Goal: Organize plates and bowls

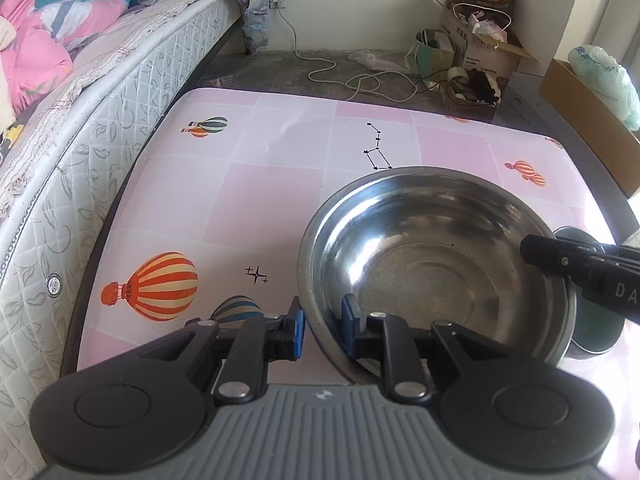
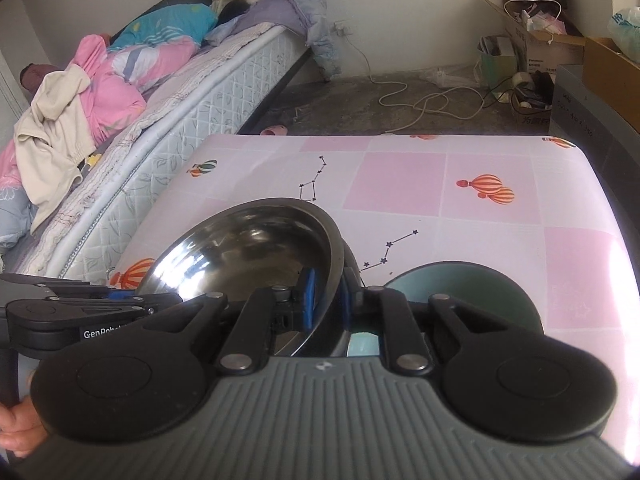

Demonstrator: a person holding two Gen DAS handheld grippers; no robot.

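A steel bowl is seen in the lower right of the left wrist view, over a table covered in a pink checked cloth with balloon prints. The bowl's near rim is clamped by the left gripper: 1 blue pad is placed outside the wall and the other inside, both pressed against the metal. At the right edge of that view, the bowl's far rim is met by the right gripper.

In the right wrist view, the bowl is shown tilted at lower centre, with its rim pinched between the 2 blue pads of the right gripper. The left gripper is visible at the lower left, at the bowl's opposite rim. A hand is seen at the bottom left corner.

A green bowl is located on the table just beside the steel bowl, at lower right, partly hidden behind the gripper. A bed is positioned along the table's left side, and cardboard boxes are found at the upper right.
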